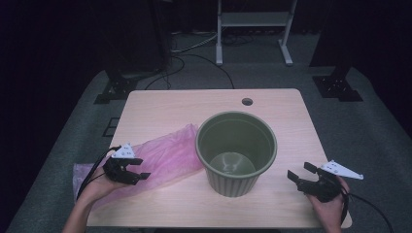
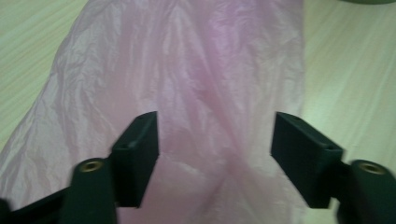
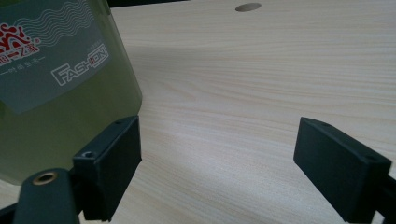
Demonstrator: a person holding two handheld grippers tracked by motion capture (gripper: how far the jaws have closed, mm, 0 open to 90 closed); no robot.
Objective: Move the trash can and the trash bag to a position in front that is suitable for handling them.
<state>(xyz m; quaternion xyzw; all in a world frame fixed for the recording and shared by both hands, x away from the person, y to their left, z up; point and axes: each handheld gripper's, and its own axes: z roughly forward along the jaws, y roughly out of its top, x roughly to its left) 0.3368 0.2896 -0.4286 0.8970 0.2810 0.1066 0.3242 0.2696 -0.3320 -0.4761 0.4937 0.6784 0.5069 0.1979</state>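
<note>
On the pale wooden counter (image 1: 160, 109) a thin pink plastic bag (image 1: 165, 155) lies flat and crumpled, its far end touching the left side of a green ribbed bucket (image 1: 236, 151), its near end reaching the counter's left edge, where a corner hangs over. Above the bag's near half hangs the left claw (image 1: 138, 170), jaws apart; in the left gripper view the left claw (image 2: 215, 149) has pink film under the gap, and the pads press on nothing — whether the tips touch the film is hard to tell. The bag's mouth is cut off in that view. Right of the bucket, near the front edge, the right claw (image 1: 299, 173) stands open and empty, apart from the bucket. Its own view shows the right claw (image 3: 217, 158) over bare wood — the bucket's wall with a partly cropped grey label at the left.
</note>
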